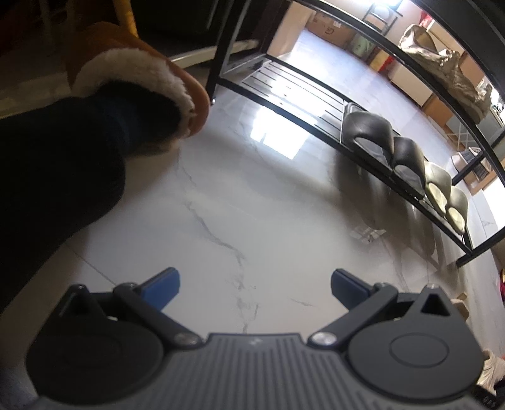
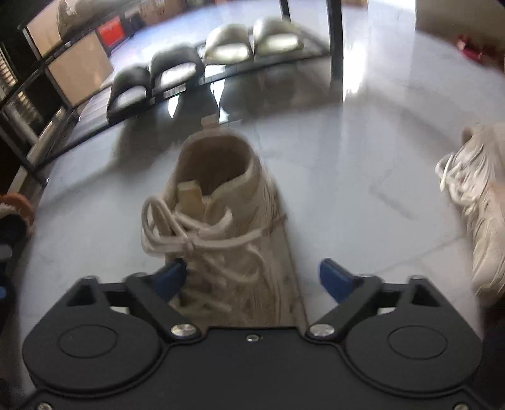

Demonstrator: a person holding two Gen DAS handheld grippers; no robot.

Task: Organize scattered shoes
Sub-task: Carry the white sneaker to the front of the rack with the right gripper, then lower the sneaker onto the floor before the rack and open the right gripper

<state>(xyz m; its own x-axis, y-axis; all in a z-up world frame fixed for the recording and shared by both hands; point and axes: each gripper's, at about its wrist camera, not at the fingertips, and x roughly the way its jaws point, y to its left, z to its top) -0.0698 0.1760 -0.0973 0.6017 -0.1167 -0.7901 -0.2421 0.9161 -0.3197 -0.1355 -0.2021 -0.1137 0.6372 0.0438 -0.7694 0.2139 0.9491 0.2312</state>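
The right gripper (image 2: 252, 280) is spread wide around a cream sneaker (image 2: 221, 227) on the floor, gripping nothing. A second sneaker (image 2: 479, 214) lies well apart to its right. The left gripper (image 1: 255, 287) is wide open and empty above the marble floor (image 1: 240, 202). Farther off, the black rack (image 1: 407, 192) holds two dark slippers (image 1: 372, 132) and two pale slippers (image 1: 442, 186) side by side.

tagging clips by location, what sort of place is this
Probably a home entryway or storage area. A black metal shoe rack holds black slippers and pale slippers, beige sneakers lie scattered on the marble-look tile floor, and cardboard boxes stand behind.
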